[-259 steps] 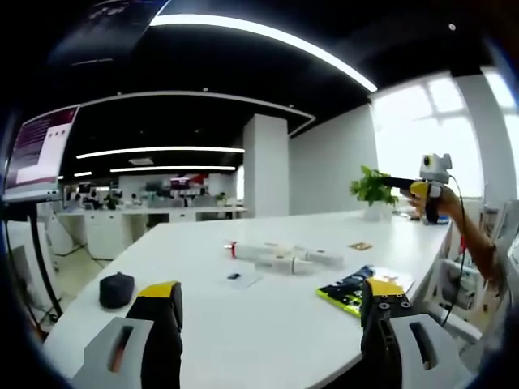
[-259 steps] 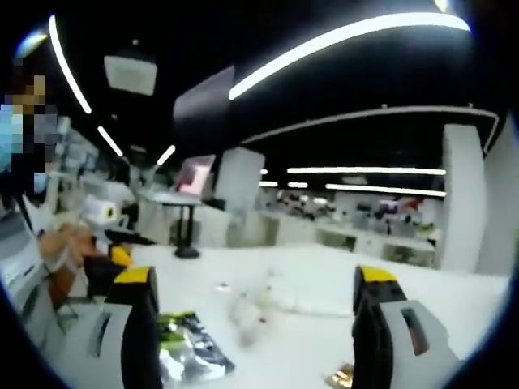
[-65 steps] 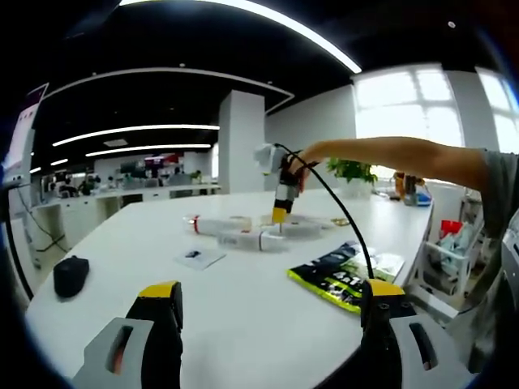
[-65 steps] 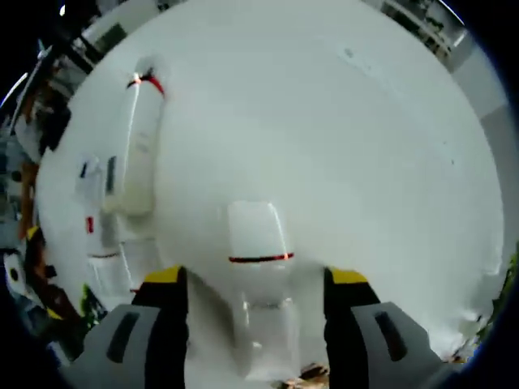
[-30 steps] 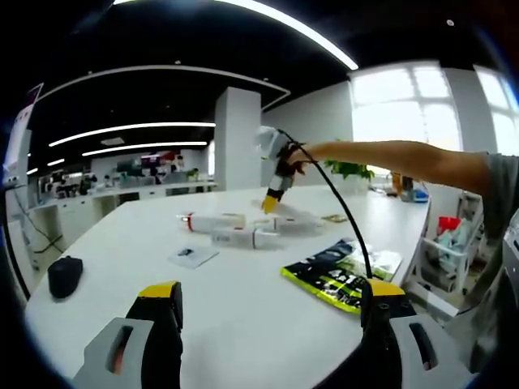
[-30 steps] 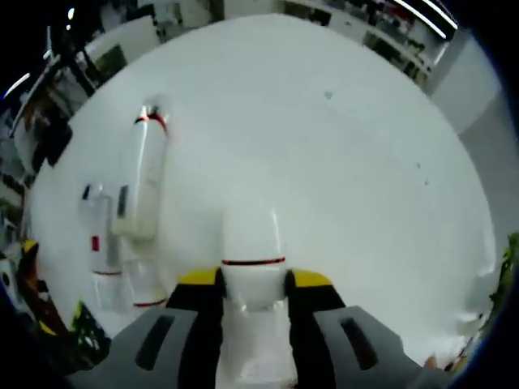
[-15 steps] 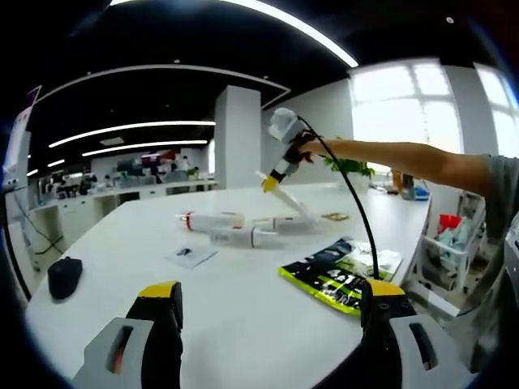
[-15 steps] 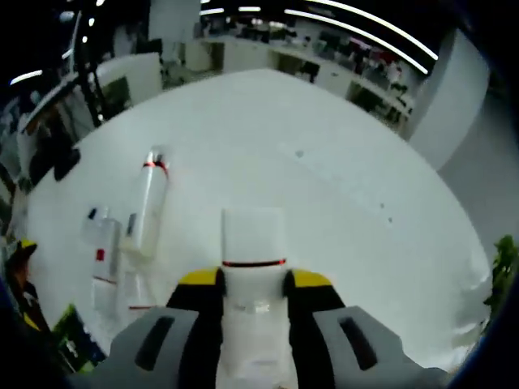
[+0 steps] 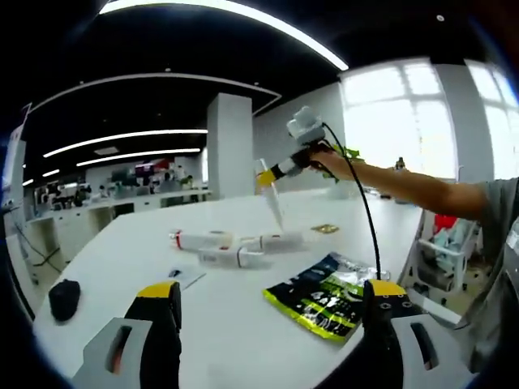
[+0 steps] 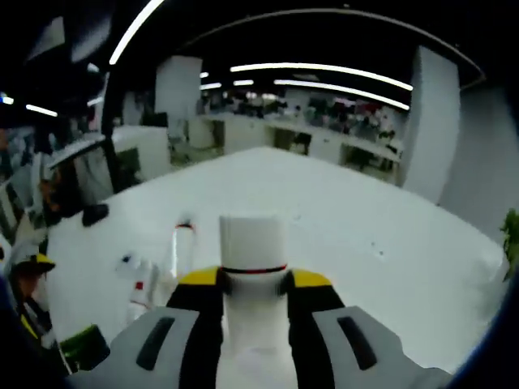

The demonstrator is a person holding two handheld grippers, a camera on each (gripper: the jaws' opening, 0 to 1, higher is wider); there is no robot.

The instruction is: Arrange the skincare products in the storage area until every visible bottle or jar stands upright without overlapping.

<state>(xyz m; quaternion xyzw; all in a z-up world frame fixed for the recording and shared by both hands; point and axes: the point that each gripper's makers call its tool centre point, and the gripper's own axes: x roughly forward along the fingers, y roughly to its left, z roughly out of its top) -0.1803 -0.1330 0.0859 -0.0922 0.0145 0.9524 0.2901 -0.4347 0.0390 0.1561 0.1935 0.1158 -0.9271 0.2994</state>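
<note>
Right gripper point(image 10: 253, 279) is clamped on a white tube point(image 10: 253, 251), held tilted above the white table point(image 9: 243, 316). Left gripper point(image 9: 268, 324) is held with jaws apart, nothing between them. Three white bottles point(image 9: 235, 243) are seen lying flat mid-table.

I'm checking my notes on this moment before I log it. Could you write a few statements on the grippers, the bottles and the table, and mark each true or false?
1. The right gripper is shut on a white bottle. True.
2. The held bottle lies flat on the table. False: it is tilted, its lower end down near the table.
3. The left gripper holds a bottle. False: its jaws stand open with nothing between them.
4. Other white bottles lie on their sides on the table. True.
5. A green and black packet lies on the table. True.
</note>
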